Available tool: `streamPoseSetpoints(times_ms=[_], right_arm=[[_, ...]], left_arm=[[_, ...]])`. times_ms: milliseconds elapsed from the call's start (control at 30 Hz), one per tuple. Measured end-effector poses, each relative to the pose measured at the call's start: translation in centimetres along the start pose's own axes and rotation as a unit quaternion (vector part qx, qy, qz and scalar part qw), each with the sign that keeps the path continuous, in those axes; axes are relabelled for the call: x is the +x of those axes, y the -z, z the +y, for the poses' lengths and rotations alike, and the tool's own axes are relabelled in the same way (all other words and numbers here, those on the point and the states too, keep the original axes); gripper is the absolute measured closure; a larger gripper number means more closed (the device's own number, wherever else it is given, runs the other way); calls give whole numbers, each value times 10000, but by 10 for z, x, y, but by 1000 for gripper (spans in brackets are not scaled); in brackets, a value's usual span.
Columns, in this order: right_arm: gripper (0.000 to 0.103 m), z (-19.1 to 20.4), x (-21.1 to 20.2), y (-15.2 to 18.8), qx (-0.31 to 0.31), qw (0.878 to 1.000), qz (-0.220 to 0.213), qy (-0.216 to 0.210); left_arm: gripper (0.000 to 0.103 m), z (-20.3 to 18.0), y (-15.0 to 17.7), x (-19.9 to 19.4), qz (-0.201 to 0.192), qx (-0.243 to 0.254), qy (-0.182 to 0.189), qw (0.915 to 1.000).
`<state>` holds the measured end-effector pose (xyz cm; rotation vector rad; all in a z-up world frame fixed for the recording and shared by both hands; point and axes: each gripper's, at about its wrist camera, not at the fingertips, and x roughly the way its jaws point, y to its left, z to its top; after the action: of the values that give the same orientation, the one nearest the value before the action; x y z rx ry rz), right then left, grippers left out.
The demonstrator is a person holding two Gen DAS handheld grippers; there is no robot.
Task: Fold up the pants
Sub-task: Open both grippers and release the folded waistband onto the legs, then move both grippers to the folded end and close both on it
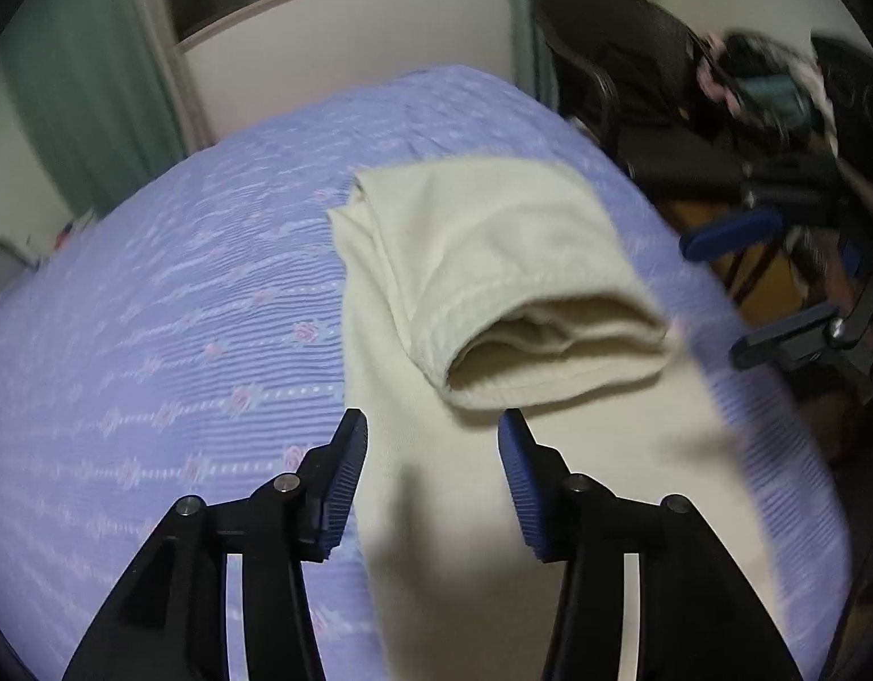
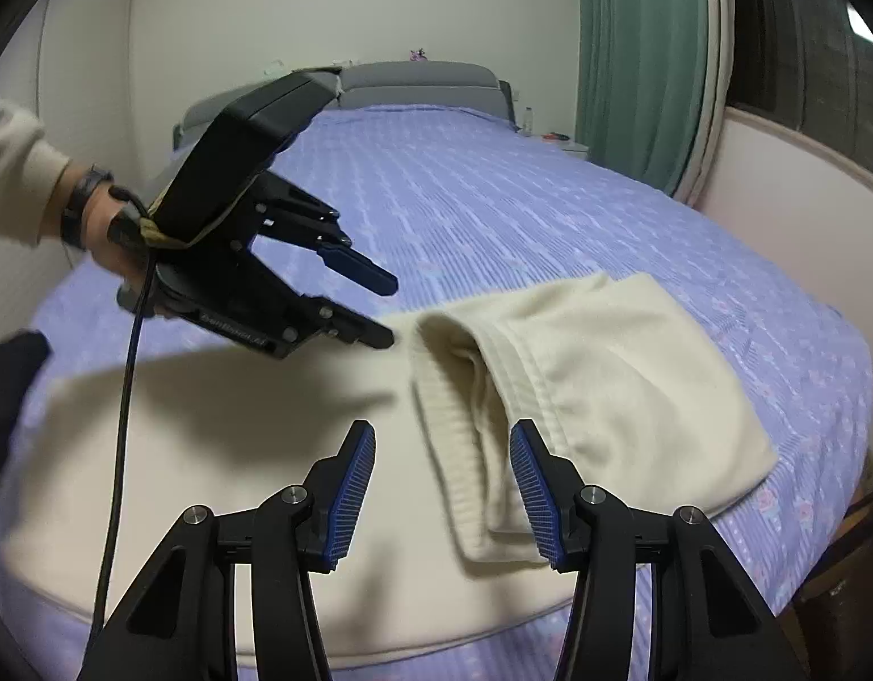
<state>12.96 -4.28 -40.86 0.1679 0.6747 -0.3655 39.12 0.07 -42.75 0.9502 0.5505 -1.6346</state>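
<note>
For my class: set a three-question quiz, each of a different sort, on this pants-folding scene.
1. True or false: the left gripper is clamped on the pants.
2. The cream pants lie on: A) a wooden floor B) a purple bedspread C) a chair.
3. Fill in: the curtain by the window is ____.

Key:
1. False; its jaws stand apart with nothing between them, as do those of the right gripper.
2. B.
3. Green.

Wide bare bedspread (image 2: pixel 550 198) lies open beyond the folded cream pants (image 2: pixel 607 363). A black chair (image 1: pixel 624 68) crowds one bed edge; the left gripper (image 2: pixel 380 306) hangs over the cloth.
</note>
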Motion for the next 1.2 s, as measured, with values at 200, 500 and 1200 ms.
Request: streamPoseSetpoints(times_ms=[200,500,1200], right_arm=[[53,-41,-11,-16,829,9964,183,-51],[71,-128,34,-5,1225,9893,742,287],[65,-150,58,-22,427,9894,1268,-569]], left_arm=[[45,-7,-40,-18,-396,-995,-88,9942],[45,-32,-79,69,-502,-2258,-29,9729],[38,-69,-33,22,-337,-4026,-1722,8984]])
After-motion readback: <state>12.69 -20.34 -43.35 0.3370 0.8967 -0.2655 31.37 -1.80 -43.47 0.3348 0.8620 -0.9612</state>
